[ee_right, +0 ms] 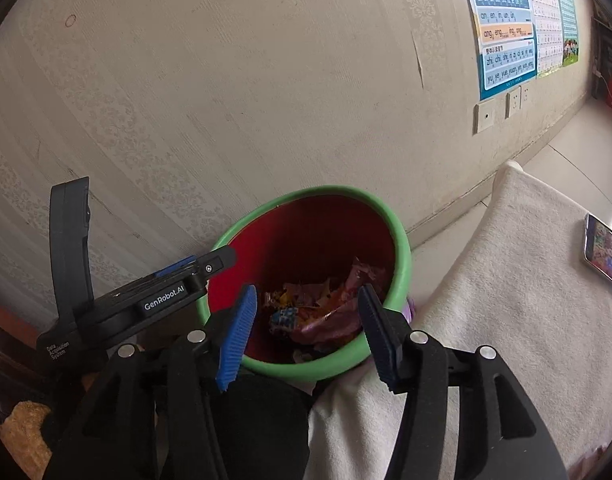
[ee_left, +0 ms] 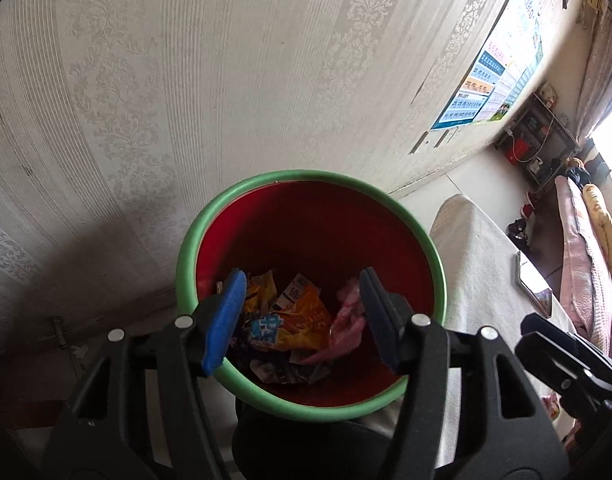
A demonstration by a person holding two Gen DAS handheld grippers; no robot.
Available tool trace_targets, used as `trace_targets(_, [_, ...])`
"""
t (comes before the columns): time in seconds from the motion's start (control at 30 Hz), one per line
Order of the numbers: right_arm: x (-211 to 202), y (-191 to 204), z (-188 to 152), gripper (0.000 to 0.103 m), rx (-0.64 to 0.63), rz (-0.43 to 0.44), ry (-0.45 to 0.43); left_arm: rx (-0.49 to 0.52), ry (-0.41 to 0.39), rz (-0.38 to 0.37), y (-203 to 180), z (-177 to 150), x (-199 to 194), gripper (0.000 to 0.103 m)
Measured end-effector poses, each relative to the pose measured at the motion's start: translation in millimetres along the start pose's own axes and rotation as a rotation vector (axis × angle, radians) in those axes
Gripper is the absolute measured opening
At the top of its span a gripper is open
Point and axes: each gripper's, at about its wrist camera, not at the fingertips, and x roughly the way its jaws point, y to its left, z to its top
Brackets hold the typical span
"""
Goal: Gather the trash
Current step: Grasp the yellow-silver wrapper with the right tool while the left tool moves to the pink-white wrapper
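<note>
My left gripper [ee_left: 301,316] fills the bottom of its view, jaws standing apart with nothing between the pads; through the gap I look straight down into the bin [ee_left: 193,248]. The wrappers [ee_left: 293,320] lie loose on the bin's floor, directly below and ahead of both sets of fingers. My right gripper [ee_right: 306,332] is the same: jaws parted and empty, tilted down over the near rim. In the right view the left one reaches in over the bin's left edge, so both hang over the mouth, the left a little deeper in by my reckoning. The heap has no clear long axis. I judge this load is dropped; what trash remains lies outside these views, so either hand must back away from the wall, toward the white cloth [ee_right: 506,280].
</note>
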Motion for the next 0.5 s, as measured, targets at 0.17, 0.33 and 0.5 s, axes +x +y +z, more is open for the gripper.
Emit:
trace_targets(0.17, [-62.9, -52.9, -54.9, 0.058, -0.001, -0.138, 0.064, 0.071, 0.000, -0.054, -29.8, -12.2, -5.4, 0.061])
trace_targets(0.33, [-124.2, -123.1, -128.8, 0.059, 0.029, -0.373, 0.266, 0.138, 0.034, -0.125, -71.2, -27.2, -0.9, 0.061])
trace_targets(0.5, [-149.2, -164.2, -199.1, 0.061, 0.114, -0.429, 0.552, 0.194, 0.070, -0.212, -120.4, -45.5, 1.2, 0.061])
